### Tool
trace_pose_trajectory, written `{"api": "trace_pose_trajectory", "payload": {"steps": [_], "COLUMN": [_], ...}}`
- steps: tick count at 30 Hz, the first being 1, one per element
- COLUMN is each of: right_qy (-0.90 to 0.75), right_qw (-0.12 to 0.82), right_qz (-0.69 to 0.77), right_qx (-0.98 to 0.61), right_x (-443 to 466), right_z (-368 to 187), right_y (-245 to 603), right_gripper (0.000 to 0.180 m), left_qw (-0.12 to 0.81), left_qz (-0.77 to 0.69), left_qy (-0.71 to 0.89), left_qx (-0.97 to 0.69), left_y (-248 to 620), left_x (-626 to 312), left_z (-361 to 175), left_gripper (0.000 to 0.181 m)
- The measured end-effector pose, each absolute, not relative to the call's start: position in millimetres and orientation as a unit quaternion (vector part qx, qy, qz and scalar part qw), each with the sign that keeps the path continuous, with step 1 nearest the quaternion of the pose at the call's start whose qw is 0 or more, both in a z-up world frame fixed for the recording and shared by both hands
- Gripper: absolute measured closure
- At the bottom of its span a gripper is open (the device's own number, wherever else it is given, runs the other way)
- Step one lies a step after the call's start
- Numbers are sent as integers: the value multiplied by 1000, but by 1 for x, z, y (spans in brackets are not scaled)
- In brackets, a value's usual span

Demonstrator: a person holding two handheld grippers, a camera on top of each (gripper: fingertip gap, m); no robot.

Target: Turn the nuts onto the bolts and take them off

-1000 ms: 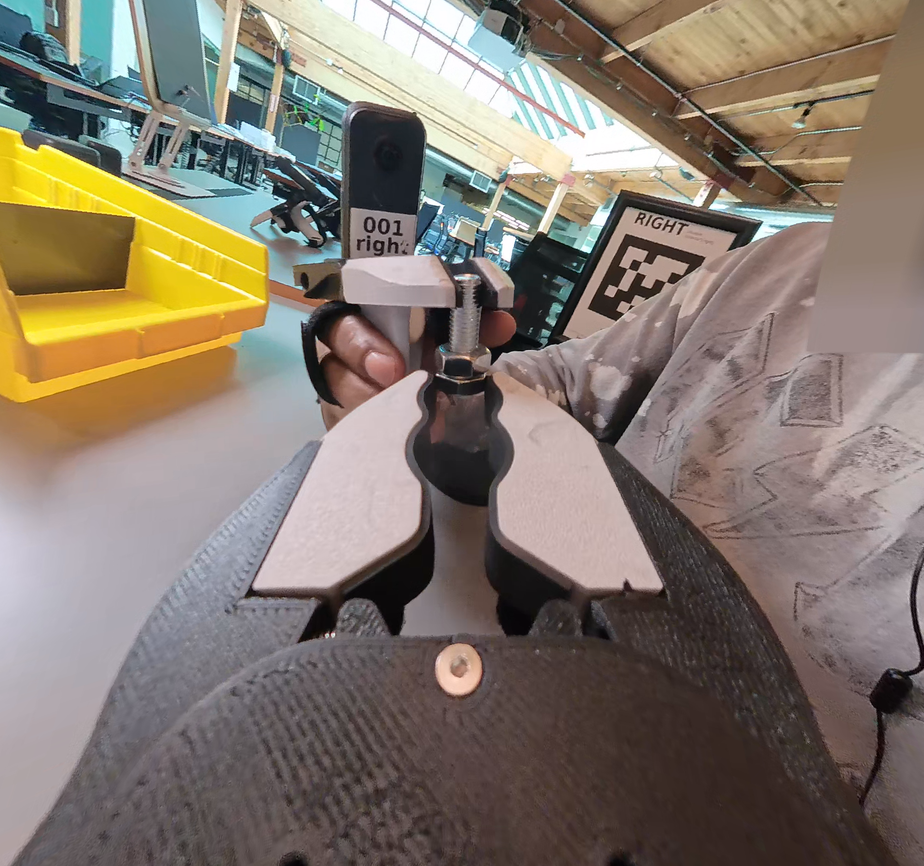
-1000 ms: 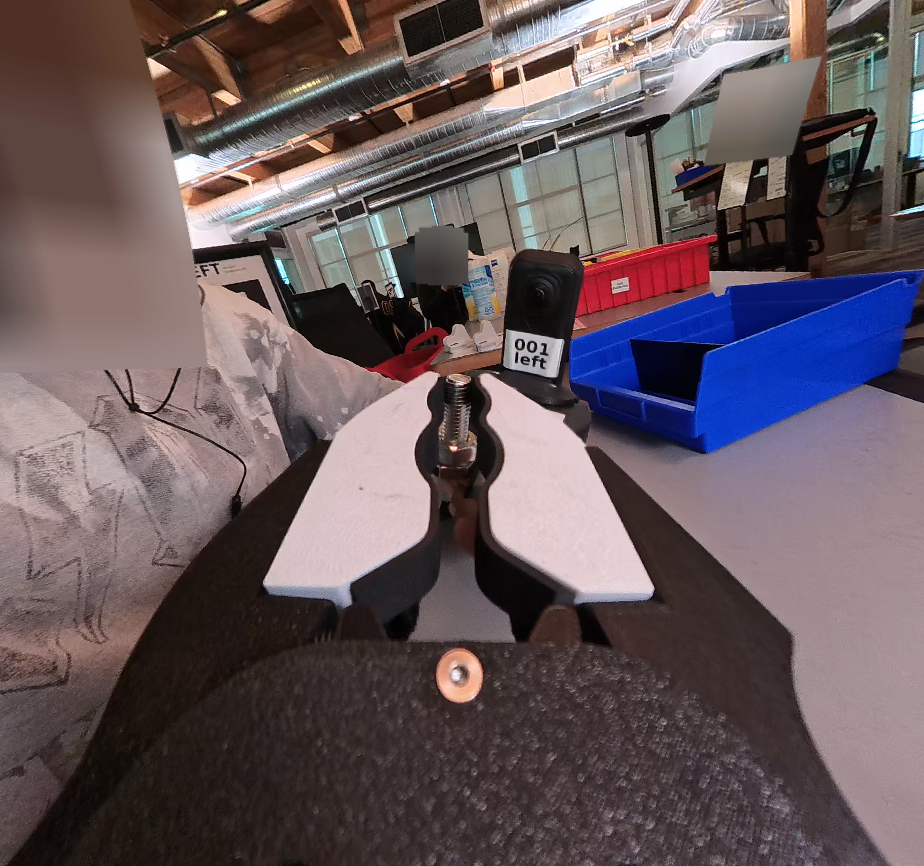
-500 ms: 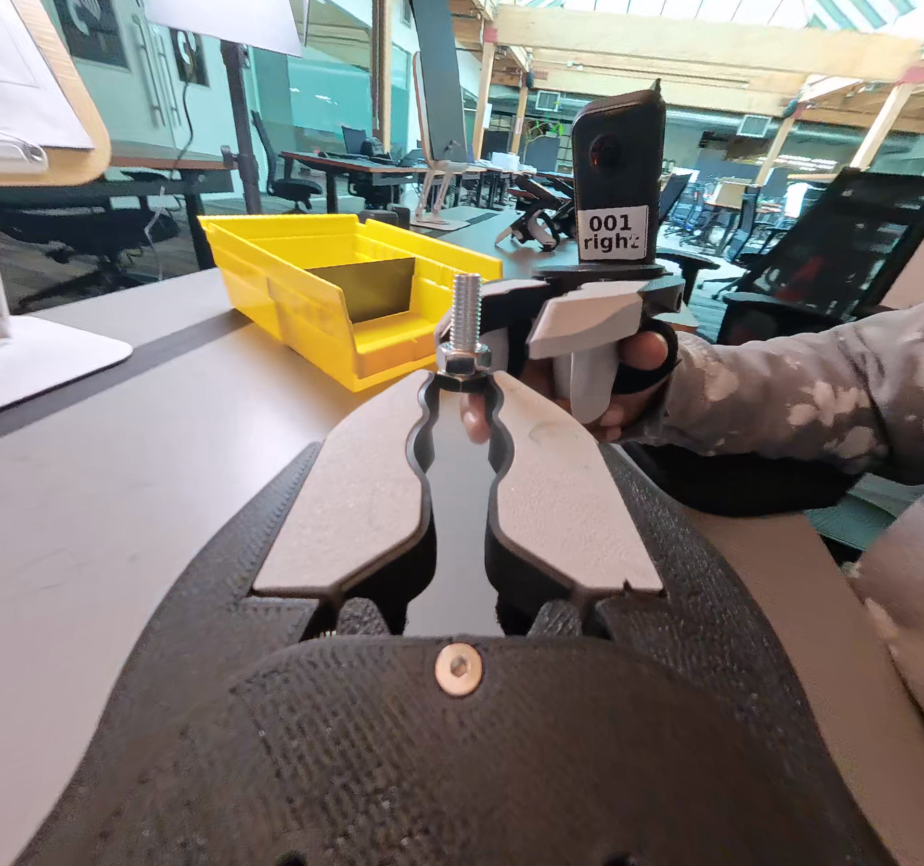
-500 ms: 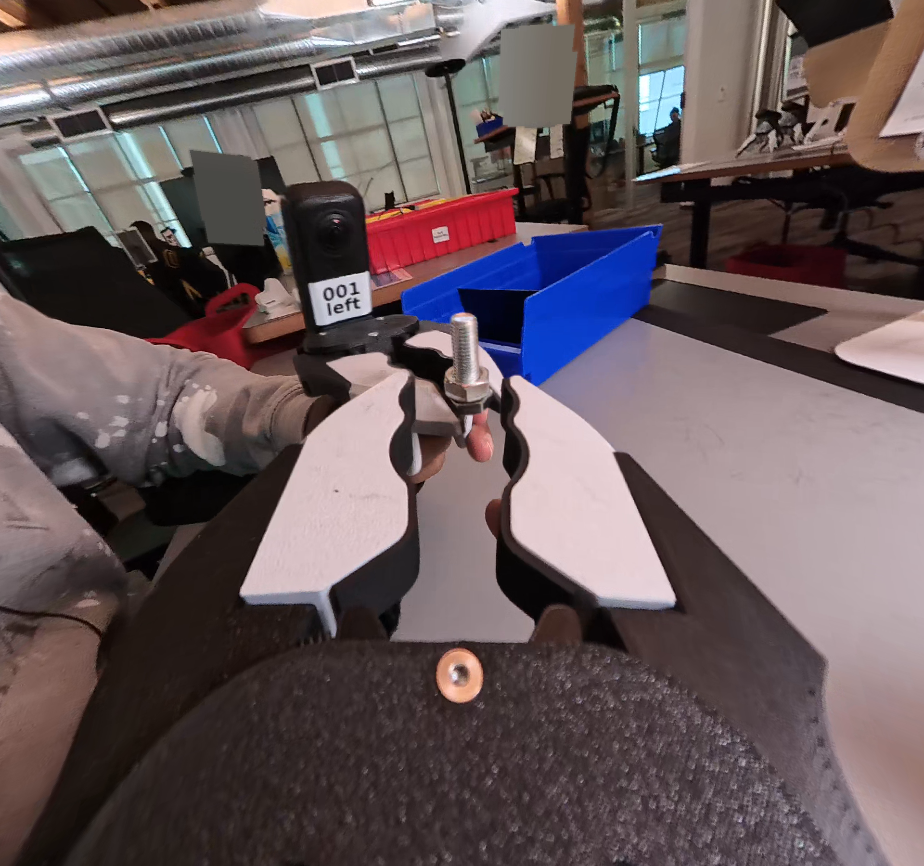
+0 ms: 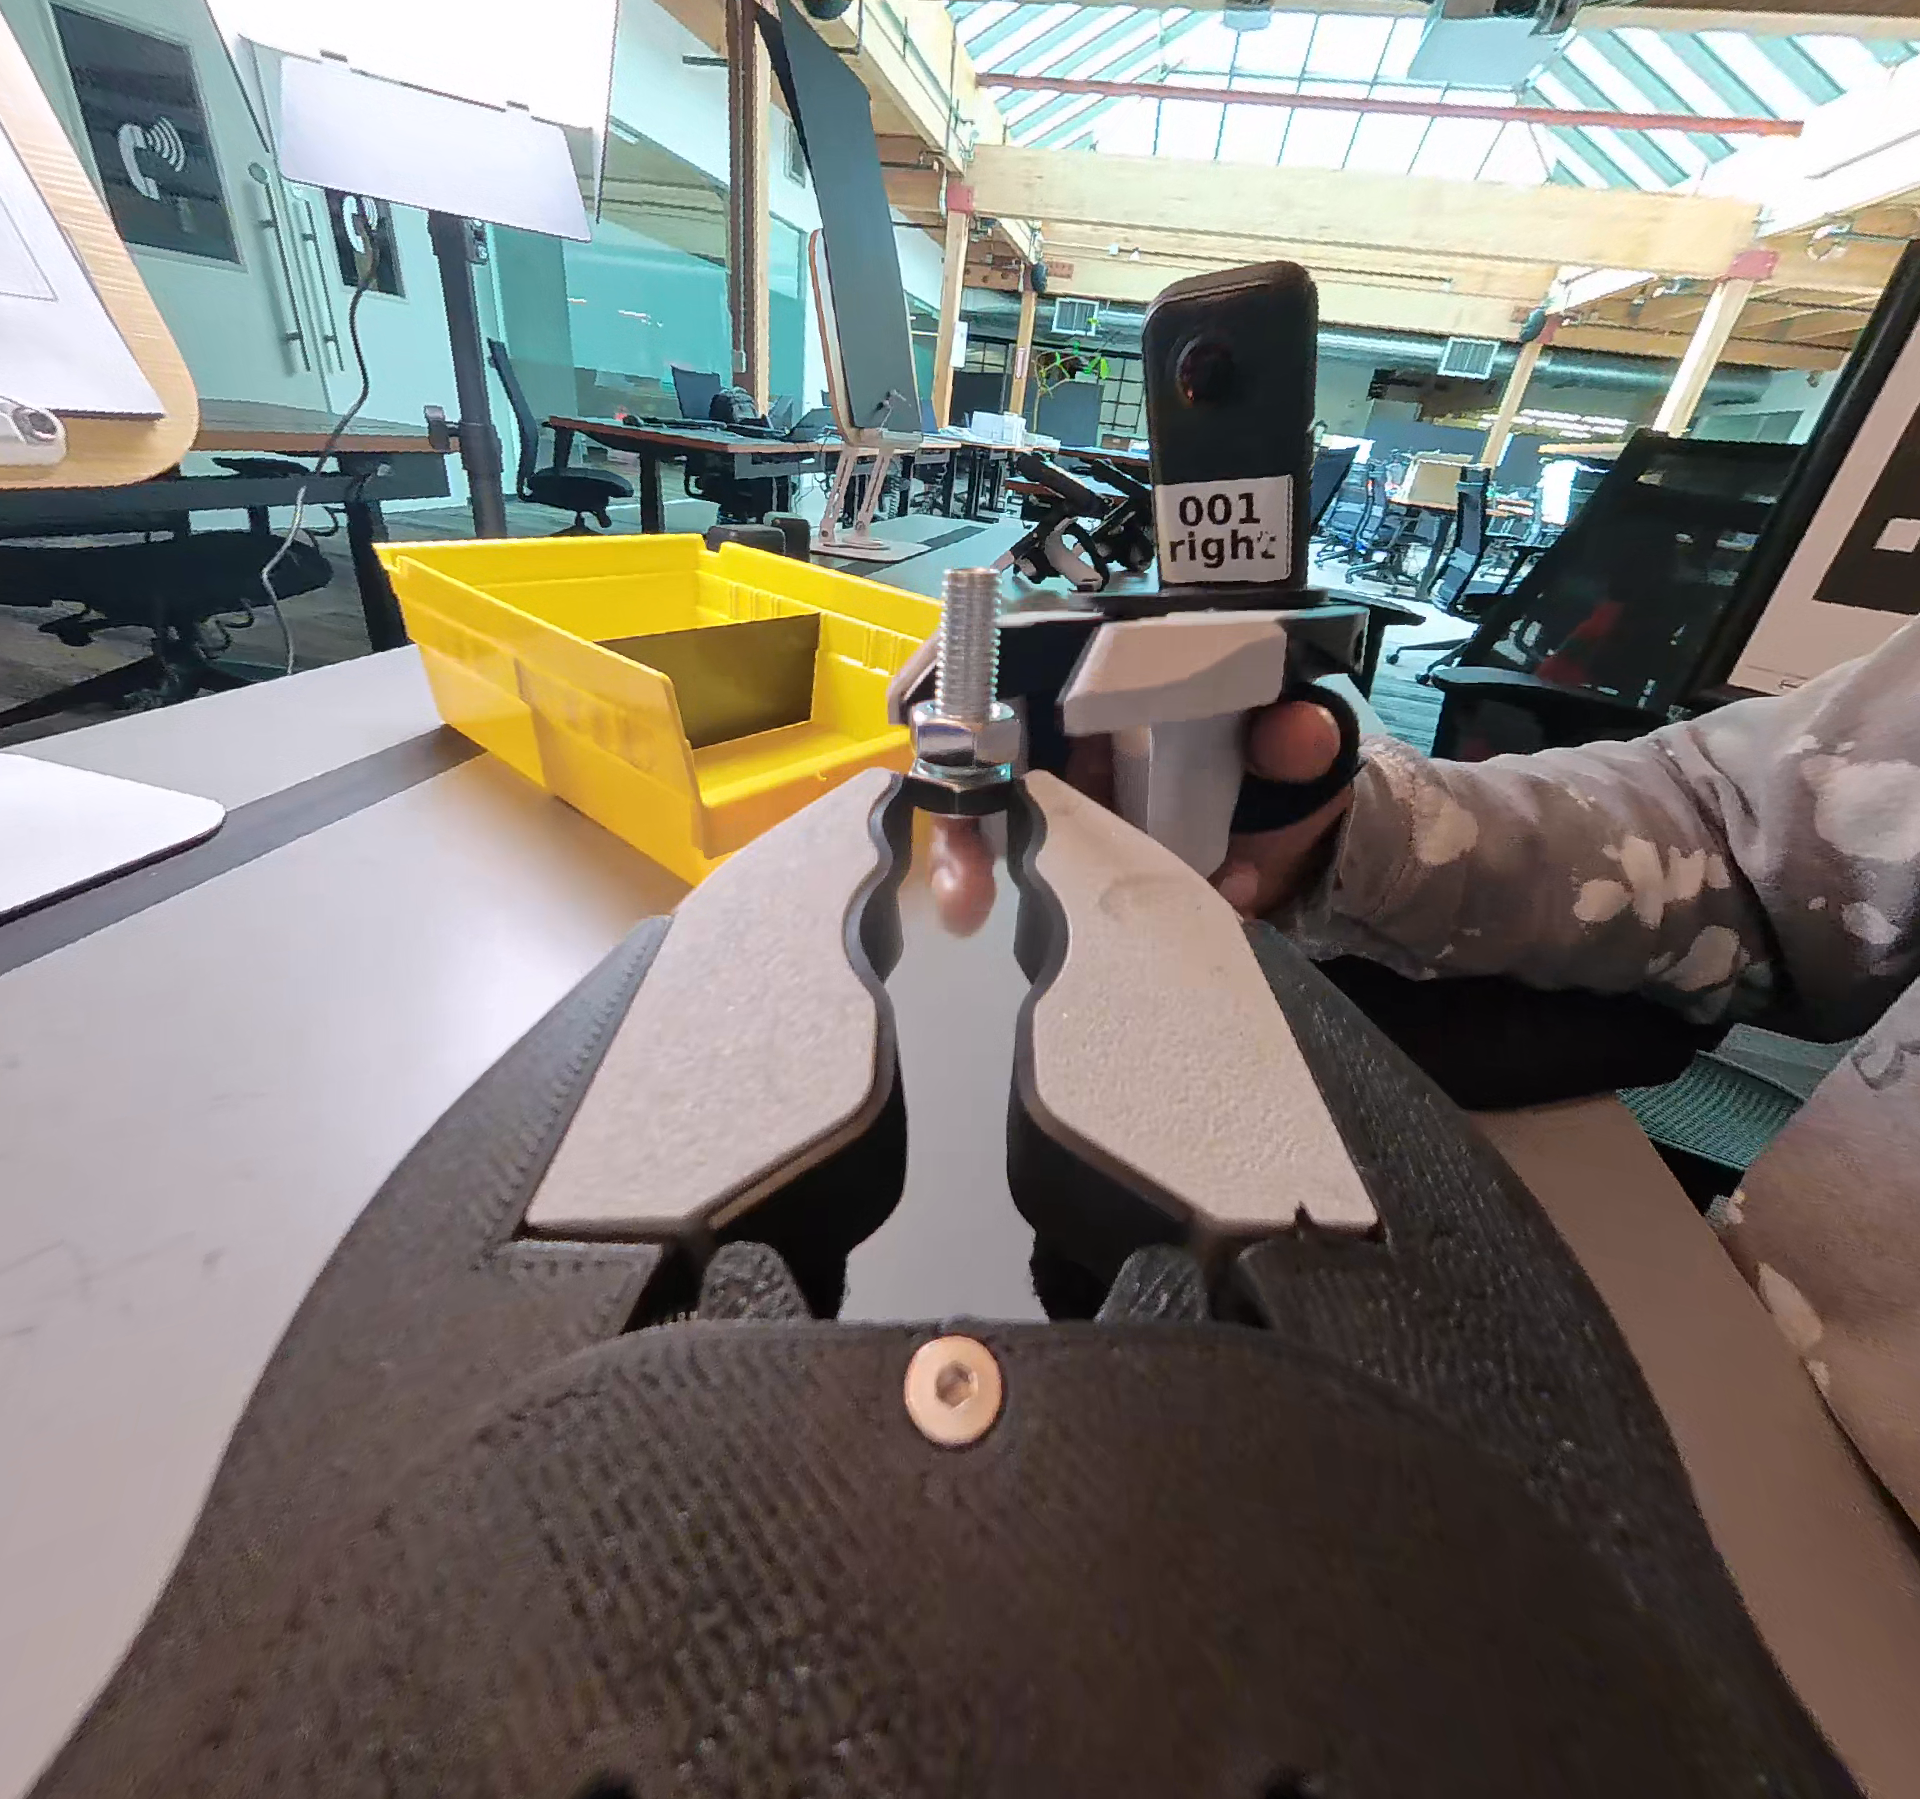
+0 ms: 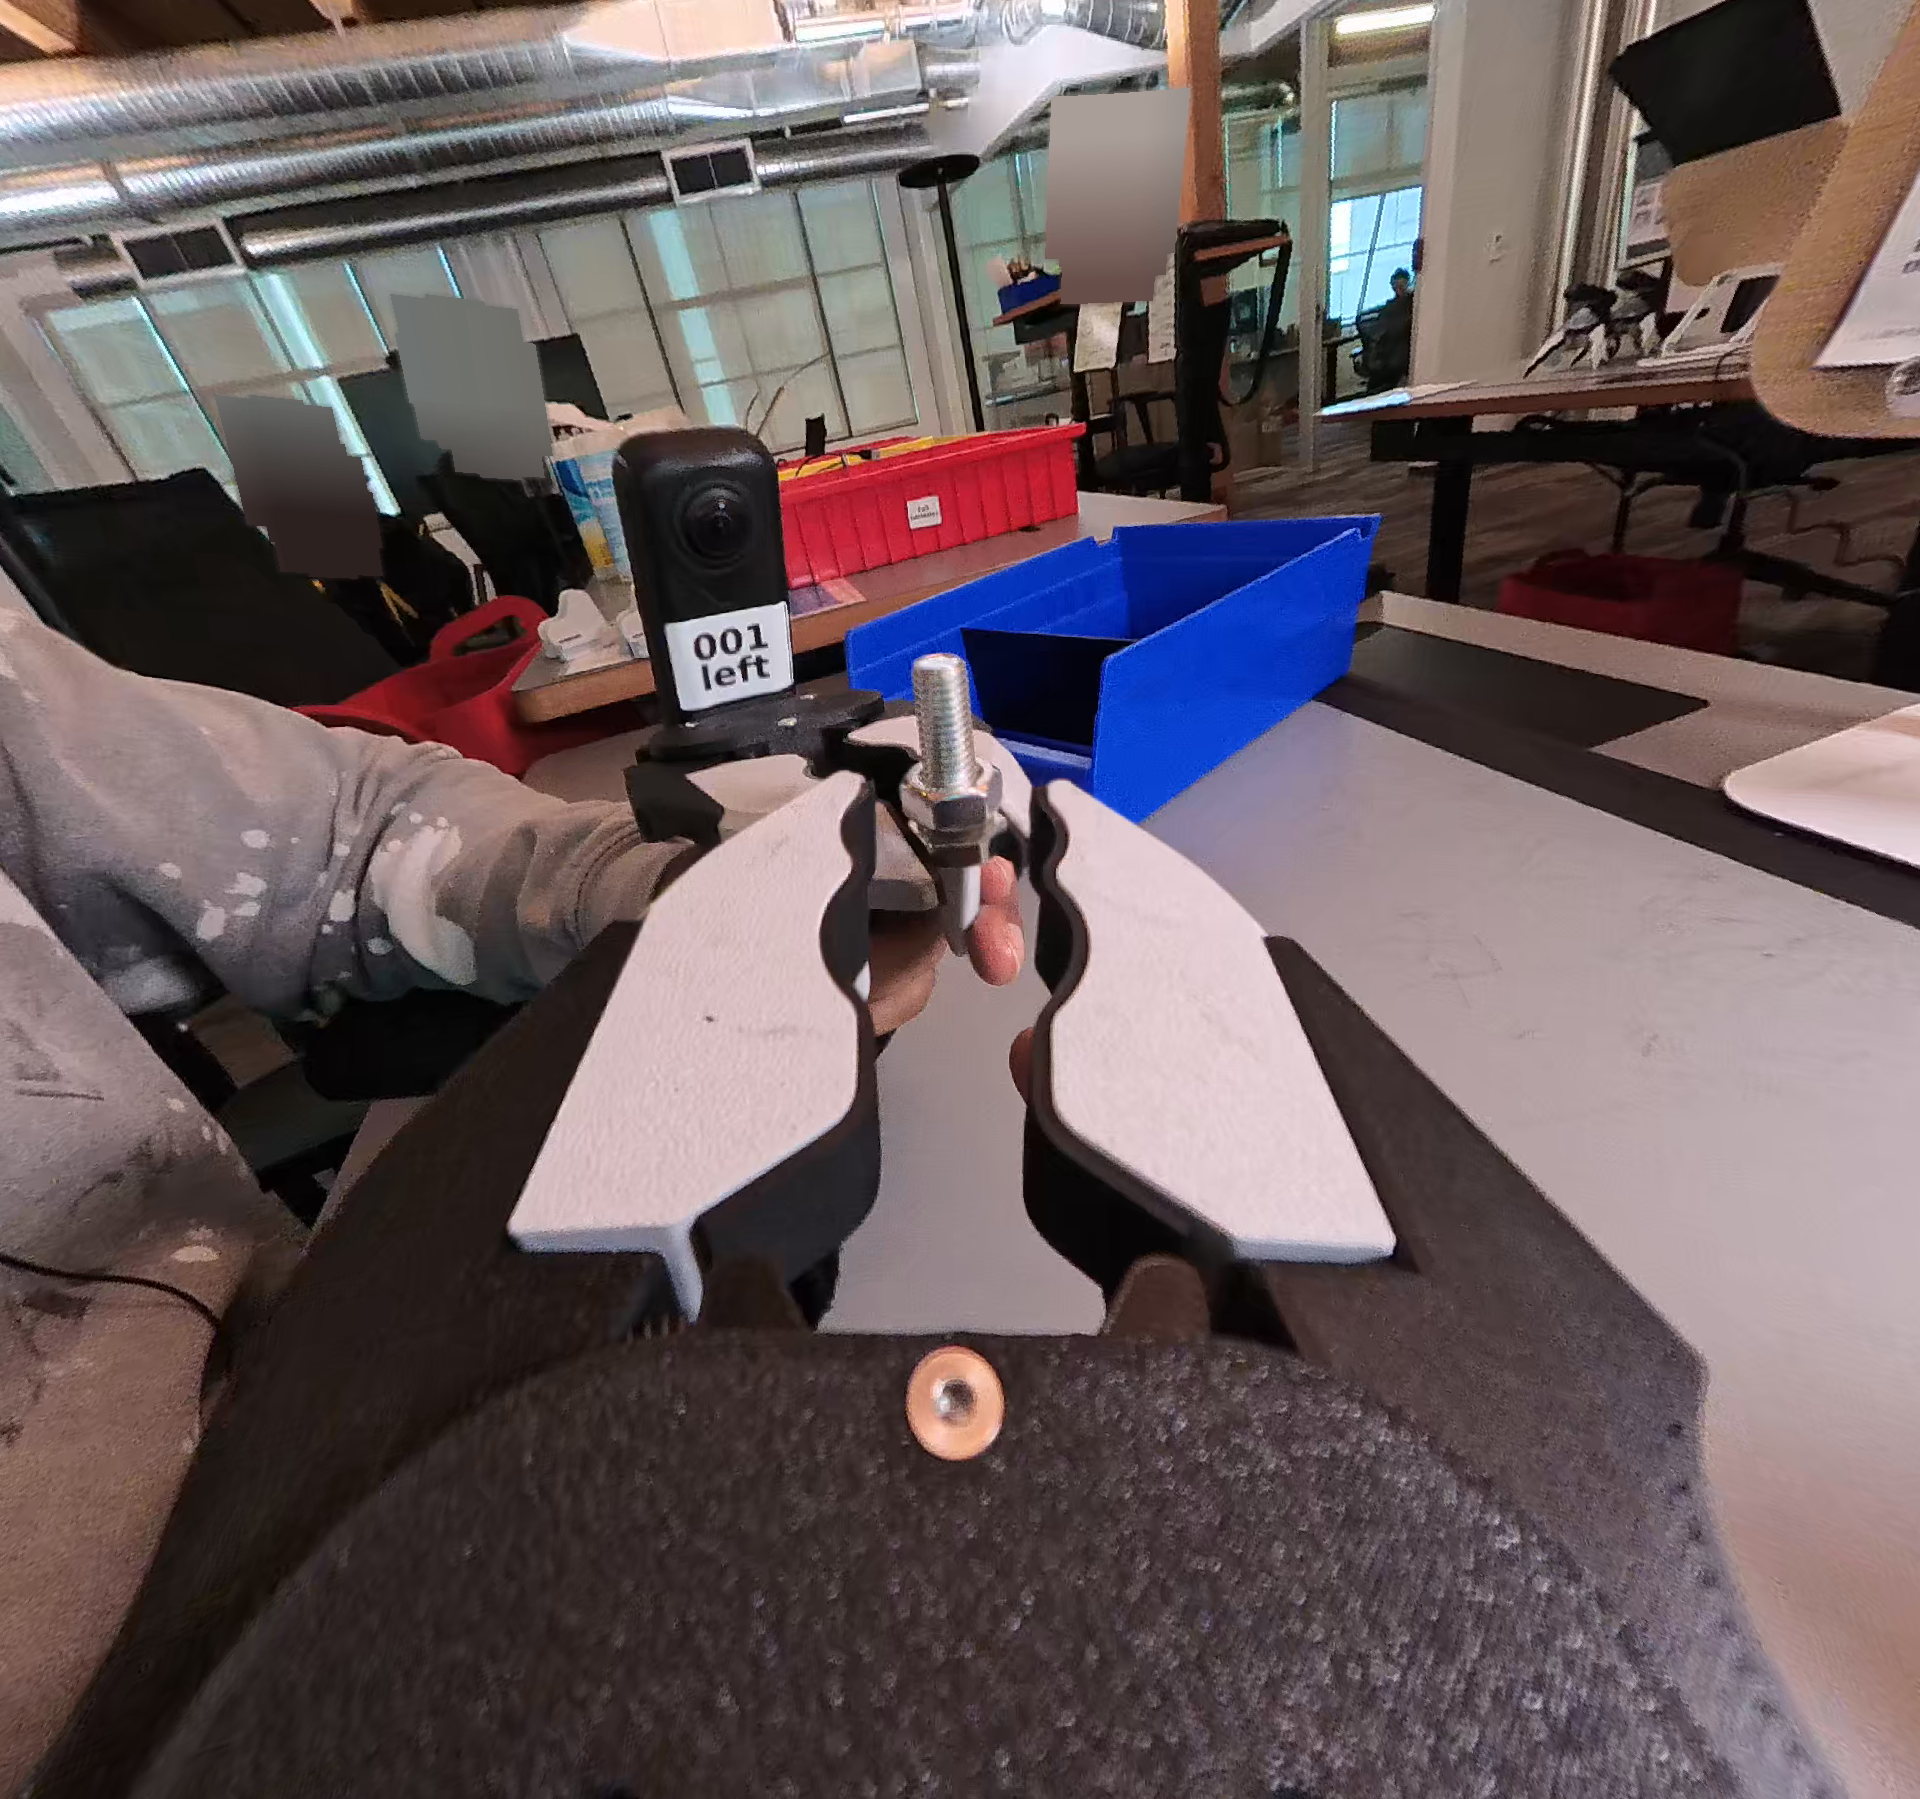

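Steel first: my left claw (image 5: 961, 799) is nearly closed, its tips pinched on the dark head of the bolt (image 5: 968, 648), which stands upright above the desk (image 5: 260, 970), on my side of both bins. The nut (image 5: 966, 736) sits low on the thread, close above the head, with most of the thread bare over it

My right claw (image 6: 945, 814) is partly open and holds nothing. Its tips stand either side of the nut, and from its own camera I see a sliver of gap on each side, so I judge it just beside the nut, not touching it

That is the change. A second ago the right claw was closed around the bolt at the nut; half a second ago it had let go and backed off, and now it has drawn in level with the nut again. The left claw has kept its pinch throughout, though both have swung round to face across the desk. I read this as a re-grip between turns, so a fresh bite on the flats comes next. Whether the nut is going on or coming off I cannot tell from these views

Farther out, a yellow bin (image 5: 623, 700) sits toward the desk's far edge beyond the left claw, and a blue bin (image 6: 1195, 679) likewise beyond the right
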State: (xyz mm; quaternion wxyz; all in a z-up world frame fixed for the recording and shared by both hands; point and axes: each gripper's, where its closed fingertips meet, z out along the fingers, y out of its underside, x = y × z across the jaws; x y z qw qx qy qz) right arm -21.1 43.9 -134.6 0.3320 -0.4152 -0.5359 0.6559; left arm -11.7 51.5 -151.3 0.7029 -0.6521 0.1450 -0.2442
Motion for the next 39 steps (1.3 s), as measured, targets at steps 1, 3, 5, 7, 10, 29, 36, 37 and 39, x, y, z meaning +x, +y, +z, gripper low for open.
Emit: {"api": "trace_pose_trajectory", "payload": {"steps": [1, 3, 5, 7, 10, 29, 36, 37, 39], "right_qy": [-541, -534, -495, -502, -528, -526, -493, -487, -493], "right_qw": [333, 343, 379, 373, 366, 358, 367, 368, 361], "right_qz": [648, 651, 650, 650, 649, 652, 663, 665, 667], "right_qx": [-419, -417, -434, -432, -408, -412, -428, -430, -426], "right_x": [-23, -22, -20, -19, -26, -72, -74, -71, -69], "right_z": [-138, -133, -123, -116, -104, -95, -99, -98, -96], "right_y": [45, 52, 75, 78, 63, 95, 117, 124, 120], "right_gripper": [152, 163, 176, 166, 154, 150, 171, 170, 159], "left_qw": [705, 711, 721, 730, 738, 787, 786, 786, 786], "left_qz": [-248, -254, -267, -250, -229, -189, -218, -213, -212], "left_qy": [146, 133, 129, 125, 110, 49, 66, 65, 64], "left_qx": [-648, -642, -626, -624, -625, -585, -575, -577, -577], "left_y": [51, 50, 47, 49, 58, 90, 85, 85, 86], "left_x": [-10, -13, -16, -19, -24, -73, -68, -70, -71], "left_z": [-149, -145, -136, -132, -128, -107, -107, -106, -107], "left_gripper": [163, 163, 163, 163, 162, 162, 163, 163, 163]}}
